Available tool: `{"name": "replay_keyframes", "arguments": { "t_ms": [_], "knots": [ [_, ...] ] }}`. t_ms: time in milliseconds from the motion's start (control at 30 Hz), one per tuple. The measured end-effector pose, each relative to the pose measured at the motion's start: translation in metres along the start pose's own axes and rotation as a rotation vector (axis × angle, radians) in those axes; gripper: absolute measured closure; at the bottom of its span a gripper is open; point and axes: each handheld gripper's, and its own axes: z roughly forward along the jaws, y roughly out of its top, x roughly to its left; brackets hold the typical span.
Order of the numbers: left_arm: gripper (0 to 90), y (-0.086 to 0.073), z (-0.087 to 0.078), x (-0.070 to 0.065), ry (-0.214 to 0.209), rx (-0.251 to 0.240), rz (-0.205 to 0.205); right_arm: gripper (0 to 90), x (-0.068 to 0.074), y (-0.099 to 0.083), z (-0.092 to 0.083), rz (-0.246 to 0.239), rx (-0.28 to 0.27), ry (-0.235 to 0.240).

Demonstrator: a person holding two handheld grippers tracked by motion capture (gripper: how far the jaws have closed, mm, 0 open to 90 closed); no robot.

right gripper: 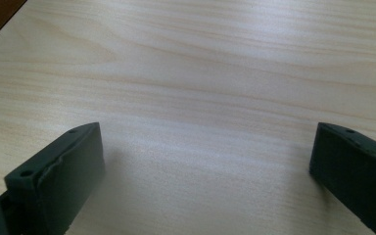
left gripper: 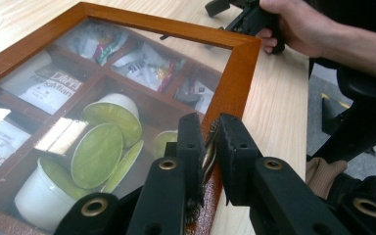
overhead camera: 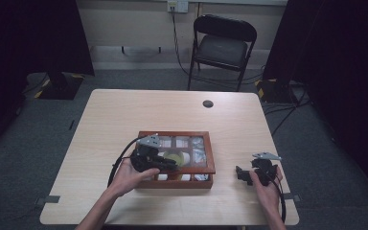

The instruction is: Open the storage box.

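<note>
Gripping the wooden box's (left gripper: pixel 235 83) metal latch (left gripper: pixel 209 152), left claw (left gripper: pixel 210 147) clamped

glossy red-brown wooden box (left gripper: pixel 235 78) with glass lid on matt pale wood table (left gripper: pixel 279 112).

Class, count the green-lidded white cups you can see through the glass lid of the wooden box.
3, all in one compartment under the glass lid: one upright cup nearest, one tipped cup behind it, and a third cup peeking beside the left gripper. Loose green lids and glare may hide more.
</note>
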Motion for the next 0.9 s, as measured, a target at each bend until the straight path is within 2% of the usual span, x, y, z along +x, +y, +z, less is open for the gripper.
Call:
{"name": "replay_keyframes", "arguments": {
  "t_ms": [233,467,600,733,767,900],
  "knots": [
    [80.4,0.001,-0.001,0.000,0.005,0.000,0.004,0.0,0.000,0.000,0.000,0.000,0.000,0.000],
    [80.4,0.010,-0.006,0.000,0.009,-0.003,0.002,0.0,0.000,0.000,0.000,0.000,0.000,0.000],
    [80.4,0.011,-0.008,0.000,0.015,-0.021,0.000,0.0,0.000,0.000,0.000,-0.001,0.000,0.001],
    [80.3,0.012,-0.009,-0.001,0.020,-0.008,0.003,0.0,0.000,0.000,0.000,-0.002,0.000,0.001],
    [80.2,0.013,-0.010,-0.001,0.024,-0.024,0.000,0.0,0.000,0.000,0.000,-0.002,0.000,0.001],
    [80.2,0.015,-0.012,0.000,0.021,-0.029,-0.006,0.0,0.000,0.000,0.000,-0.001,0.000,0.001]
  ]
}}
